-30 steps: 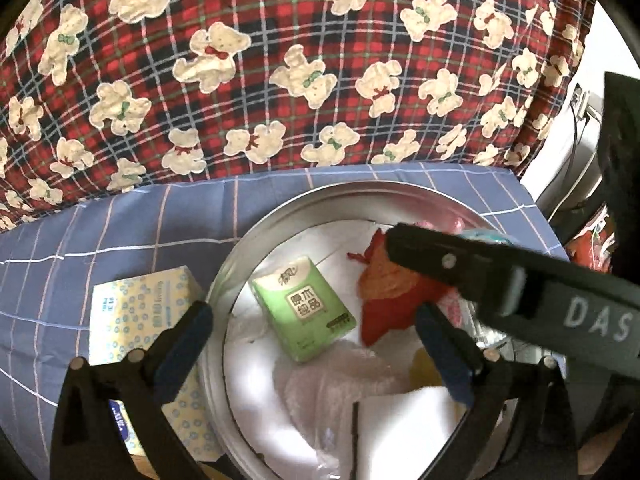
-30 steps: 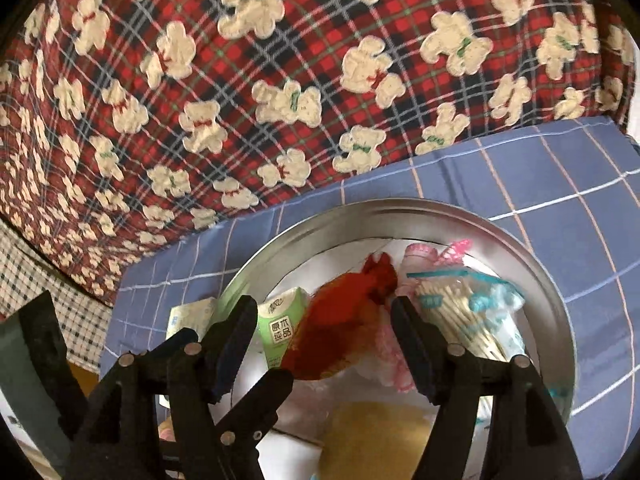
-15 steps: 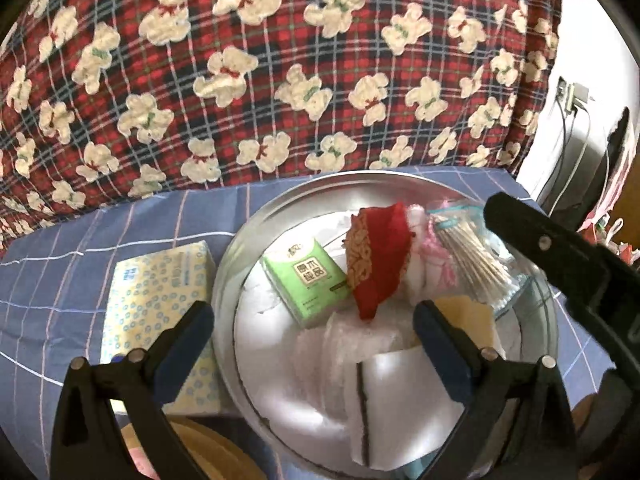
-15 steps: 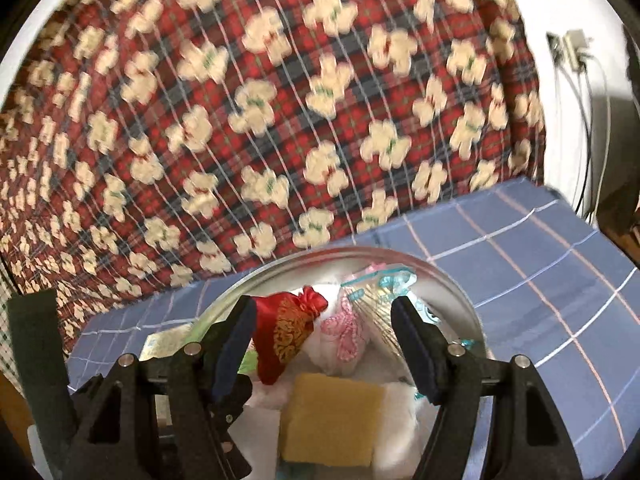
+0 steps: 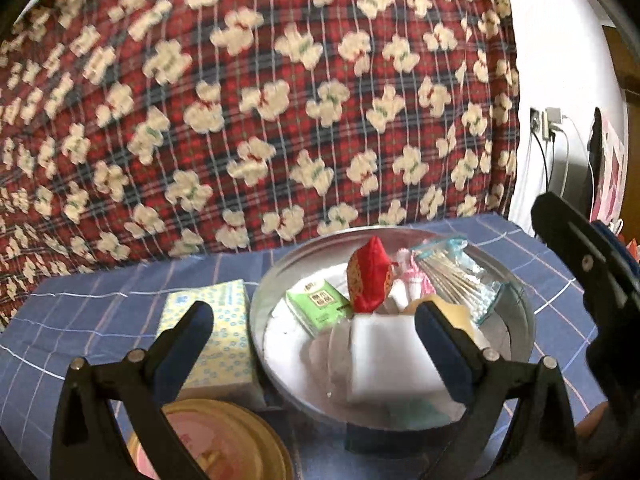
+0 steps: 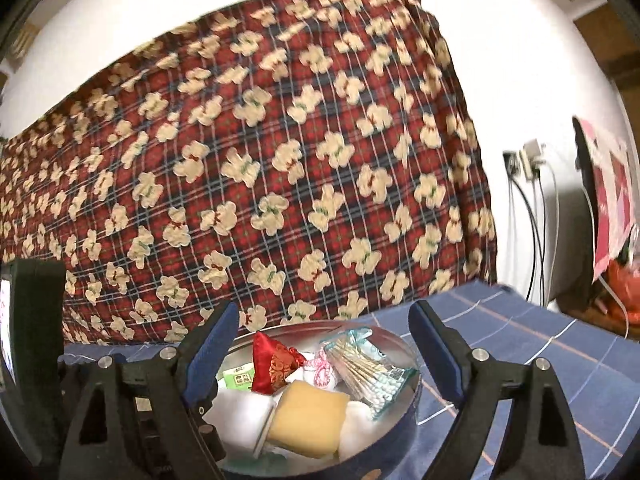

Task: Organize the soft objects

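- Right wrist view: the right hand-held gripper (image 6: 324, 350) is seen with its jaws spread wide and nothing between the pads; they have just been opening, and the red pouch (image 6: 272, 364) stands free in the round metal tin (image 6: 404, 344).
- Left wrist view: the left hand-held gripper (image 5: 312, 344) is likewise held open and empty, its fingers framing the near part of the tin (image 5: 280, 276).
- Everything already gathered lies inside the tin: the red pouch (image 5: 368, 280), a green tissue pack (image 5: 320, 304), a bag of cotton swabs (image 5: 460, 280), a yellow sponge (image 6: 308, 416) and white pads (image 5: 384, 356).
- One soft thing is judged to remain outside: the patterned tissue box (image 5: 212, 336), set on the blue checked cloth (image 5: 100, 320) just beside the tin's left wall.
- The box lies ahead of and below the left finger (image 5: 188, 336), its long axis running away from the camera; the left hand is judged the nearer one.
- A round gold lid (image 5: 224, 440) sits nearest the left camera, in front of the box.
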`<action>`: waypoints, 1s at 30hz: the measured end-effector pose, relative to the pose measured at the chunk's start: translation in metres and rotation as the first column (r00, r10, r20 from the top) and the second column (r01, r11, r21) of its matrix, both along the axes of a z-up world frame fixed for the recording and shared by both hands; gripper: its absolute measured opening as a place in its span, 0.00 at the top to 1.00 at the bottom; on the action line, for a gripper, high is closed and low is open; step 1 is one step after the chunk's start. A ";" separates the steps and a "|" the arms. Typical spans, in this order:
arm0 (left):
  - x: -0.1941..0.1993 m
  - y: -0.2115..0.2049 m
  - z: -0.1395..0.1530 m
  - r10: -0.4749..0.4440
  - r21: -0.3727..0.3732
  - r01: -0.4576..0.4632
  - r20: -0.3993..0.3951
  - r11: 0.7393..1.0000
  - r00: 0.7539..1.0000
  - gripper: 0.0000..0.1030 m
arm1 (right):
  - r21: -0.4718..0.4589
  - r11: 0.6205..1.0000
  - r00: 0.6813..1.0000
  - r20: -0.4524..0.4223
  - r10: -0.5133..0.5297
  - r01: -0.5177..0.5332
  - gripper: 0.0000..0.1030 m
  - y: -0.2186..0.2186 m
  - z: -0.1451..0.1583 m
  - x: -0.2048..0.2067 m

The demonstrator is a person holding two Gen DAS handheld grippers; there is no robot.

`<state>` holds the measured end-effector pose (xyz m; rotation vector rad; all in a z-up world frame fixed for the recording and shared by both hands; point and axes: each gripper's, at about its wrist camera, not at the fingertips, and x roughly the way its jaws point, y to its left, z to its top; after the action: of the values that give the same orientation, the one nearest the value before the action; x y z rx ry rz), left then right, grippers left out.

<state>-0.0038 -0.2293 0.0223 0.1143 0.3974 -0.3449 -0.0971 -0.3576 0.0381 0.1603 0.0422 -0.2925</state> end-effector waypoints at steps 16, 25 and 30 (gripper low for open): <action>-0.032 0.014 -0.009 0.015 -0.083 -0.004 0.129 0.997 0.992 0.01 | -0.050 0.997 0.998 0.013 -0.054 0.054 0.11 0.007 -0.014 -0.023; -0.032 0.018 -0.015 0.028 -0.096 -0.015 0.141 0.995 0.990 0.00 | 0.021 0.996 0.994 0.061 -0.090 0.089 0.11 -0.005 -0.016 -0.038; -0.035 0.020 -0.016 0.031 -0.108 -0.015 0.145 0.994 0.989 0.00 | -0.036 0.996 0.995 0.062 -0.083 0.085 0.11 0.006 -0.013 -0.037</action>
<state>-0.0389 -0.2096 0.0065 0.0306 0.2343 -0.3320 -0.1337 -0.3517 0.0248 0.1330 -0.0305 -0.3719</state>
